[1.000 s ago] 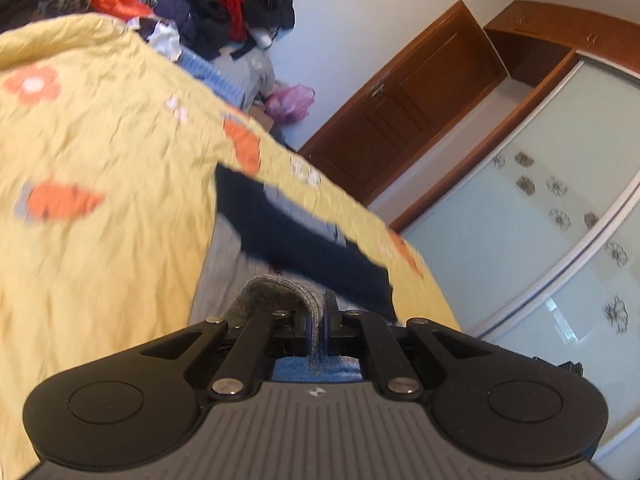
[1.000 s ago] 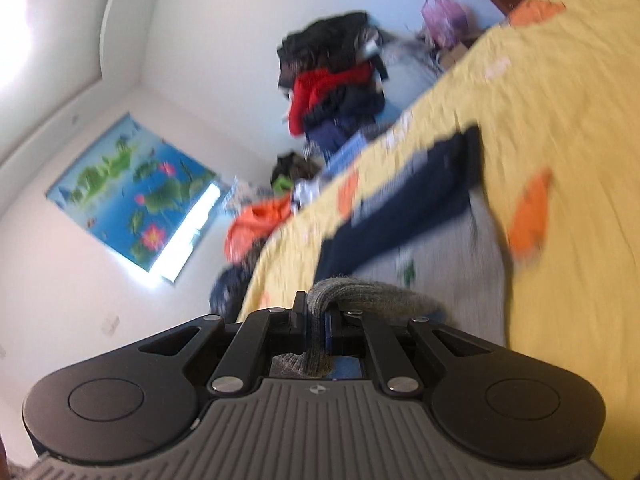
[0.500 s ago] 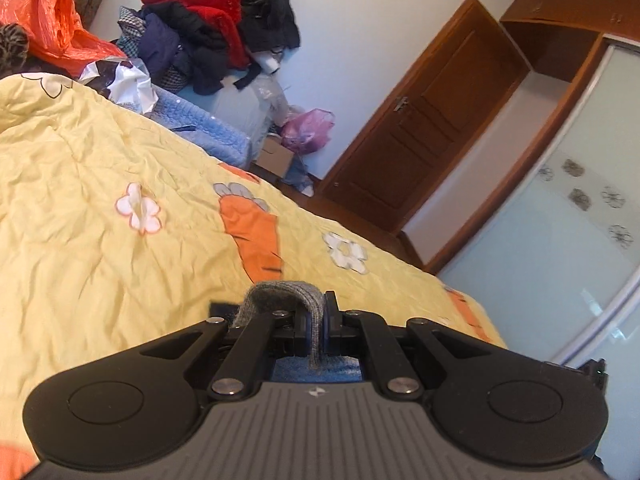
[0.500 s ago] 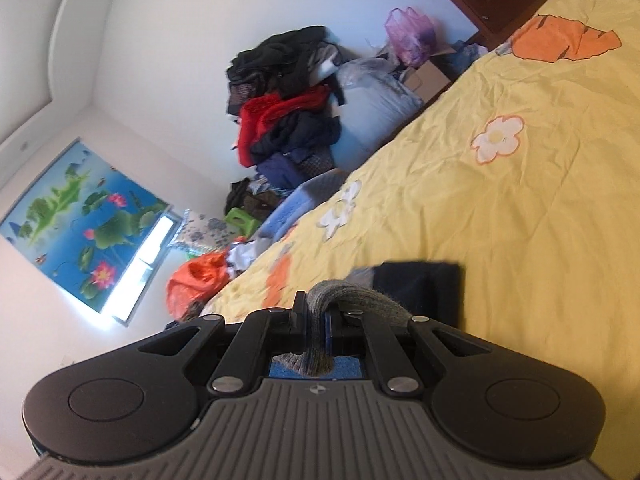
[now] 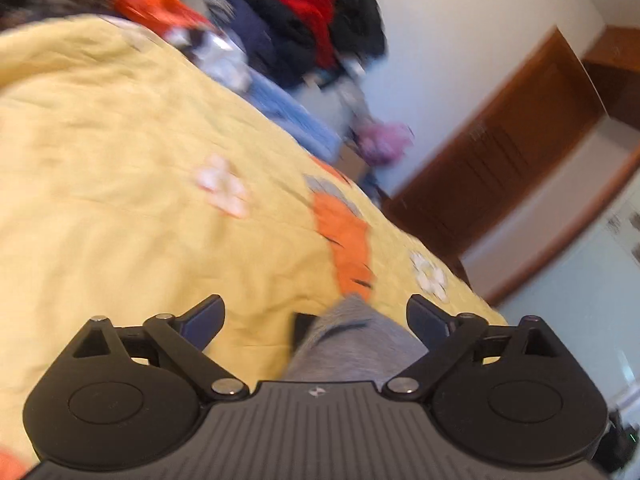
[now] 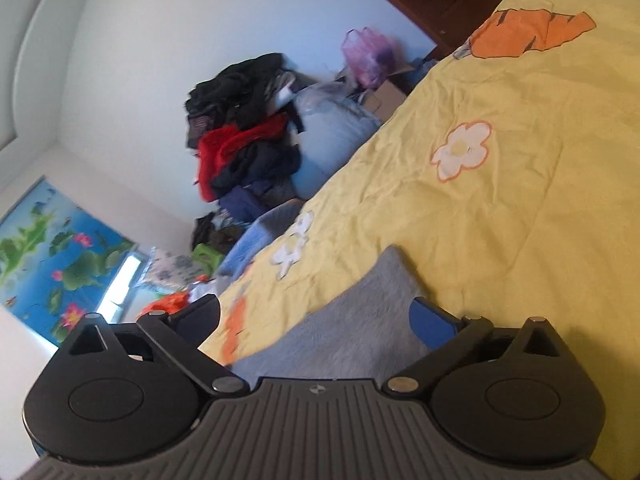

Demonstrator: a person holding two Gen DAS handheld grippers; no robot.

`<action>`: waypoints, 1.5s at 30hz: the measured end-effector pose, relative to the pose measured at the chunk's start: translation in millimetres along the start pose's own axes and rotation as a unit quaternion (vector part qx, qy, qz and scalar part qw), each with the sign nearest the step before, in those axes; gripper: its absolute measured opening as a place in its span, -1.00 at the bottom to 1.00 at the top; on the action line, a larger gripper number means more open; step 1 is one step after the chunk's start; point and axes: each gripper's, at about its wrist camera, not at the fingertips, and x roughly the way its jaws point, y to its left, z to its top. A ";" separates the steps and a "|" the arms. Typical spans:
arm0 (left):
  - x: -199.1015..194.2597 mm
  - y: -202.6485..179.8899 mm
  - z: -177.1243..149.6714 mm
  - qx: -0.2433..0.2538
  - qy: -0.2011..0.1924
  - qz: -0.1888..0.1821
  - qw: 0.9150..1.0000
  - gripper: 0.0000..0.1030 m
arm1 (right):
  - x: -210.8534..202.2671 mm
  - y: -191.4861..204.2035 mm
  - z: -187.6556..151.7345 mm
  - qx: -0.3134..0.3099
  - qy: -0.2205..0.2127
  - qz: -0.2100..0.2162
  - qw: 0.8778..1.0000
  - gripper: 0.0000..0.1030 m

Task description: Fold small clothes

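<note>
A small grey garment (image 5: 352, 344) with a dark band lies on the yellow bedspread (image 5: 120, 184) just under my left gripper (image 5: 316, 316). The jaws are opening and stand wide, and the cloth lies loose between them with no pad pressing on it. In the right wrist view the same grey garment (image 6: 360, 320) lies flat, its corner pointing away. My right gripper (image 6: 316, 314) is opening too, its jaws wide apart over the cloth. The blue pads (image 6: 432, 320) touch nothing.
The yellow bedspread (image 6: 500, 200) with carrot and flower prints spreads ahead. A heap of red and dark clothes (image 6: 244, 136) and a pink bag (image 6: 368, 52) sit past the bed's far edge. A brown wooden door (image 5: 500, 160) stands at the right.
Both grippers came down toward the bed, carrying the grey garment's edge forward over itself. Both then went from shut on the cloth to wide apart, letting it go.
</note>
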 end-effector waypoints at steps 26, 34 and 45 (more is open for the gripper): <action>-43.9 -0.5 -123.2 -0.116 0.065 -0.076 0.988 0.38 | -63.1 24.6 -148.0 -0.034 0.009 -0.041 0.999 0.97; -35.5 17.2 -131.9 -0.128 0.082 -0.050 0.987 -0.77 | -32.4 10.7 -141.4 -0.031 0.026 -0.074 0.996 -0.65; -75.9 -4.9 -118.0 -0.103 0.079 -0.064 0.989 -0.84 | -66.3 39.3 -130.7 -0.051 0.030 -0.026 0.998 -0.71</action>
